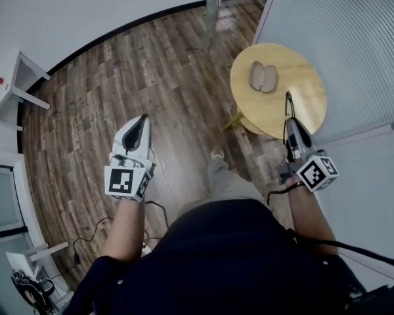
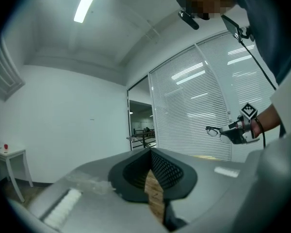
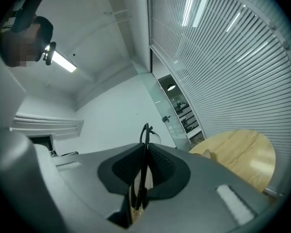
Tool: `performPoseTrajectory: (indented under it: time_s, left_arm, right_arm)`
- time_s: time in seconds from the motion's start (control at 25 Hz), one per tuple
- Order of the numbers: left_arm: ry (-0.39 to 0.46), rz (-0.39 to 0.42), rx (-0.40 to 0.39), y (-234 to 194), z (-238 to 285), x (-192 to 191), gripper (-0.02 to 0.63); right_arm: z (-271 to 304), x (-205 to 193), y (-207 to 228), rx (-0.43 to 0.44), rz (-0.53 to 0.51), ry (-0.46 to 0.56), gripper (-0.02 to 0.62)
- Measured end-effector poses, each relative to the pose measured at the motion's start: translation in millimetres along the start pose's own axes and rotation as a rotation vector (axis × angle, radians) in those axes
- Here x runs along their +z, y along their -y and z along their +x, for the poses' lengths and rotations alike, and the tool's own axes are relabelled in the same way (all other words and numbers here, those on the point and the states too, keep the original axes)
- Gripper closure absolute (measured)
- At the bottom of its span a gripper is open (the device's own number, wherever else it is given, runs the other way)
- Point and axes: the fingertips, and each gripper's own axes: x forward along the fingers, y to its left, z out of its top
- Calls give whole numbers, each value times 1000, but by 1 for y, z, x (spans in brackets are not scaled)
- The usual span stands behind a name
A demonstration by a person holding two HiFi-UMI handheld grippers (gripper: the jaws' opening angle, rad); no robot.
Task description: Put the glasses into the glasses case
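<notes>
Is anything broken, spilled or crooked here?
Nothing stands out. The right gripper is clamped on the glasses, which look whole as far as they show. The glasses case lies open on the round wooden table, with nothing spilled around it.

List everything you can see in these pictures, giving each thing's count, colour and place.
Table: one, round, light wood, upper right of the head view.
Glasses case: one, tan, lying open on the table.
Glasses: one pair, dark frame, in the right tool, over the table's near edge.
Side table: one, white, at the left wall.
Floor: dark wood planks.
Blinds: white slats, right side.
Left tool: one, white and black, shut, empty, over the floor.
Right tool: one, shut on the glasses.
</notes>
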Motion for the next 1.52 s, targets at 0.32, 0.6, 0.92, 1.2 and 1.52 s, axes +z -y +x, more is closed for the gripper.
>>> performPoseTrajectory:
  time_s: [0.32,0.6,0.92,1.2,1.52]
  left_arm:
    - [-10,9,-23,-29,69,10,603]
    - [-3,23,-21,-43,140,20,603]
    - [-8,46,18,-68,248,24,603]
    - [-26,43,0,-73,290,20,603]
    - [-42,55,-72,-78,346,14,603]
  right_arm:
    - [64,19,33,-14,28,1,563]
    - [114,40,76,-19,30,4,563]
    - [192,57,147,-6,58,-10,563]
    - [233,65,166,-4,75,-13,563]
    - [260,63,186,-50,78,-4,563]
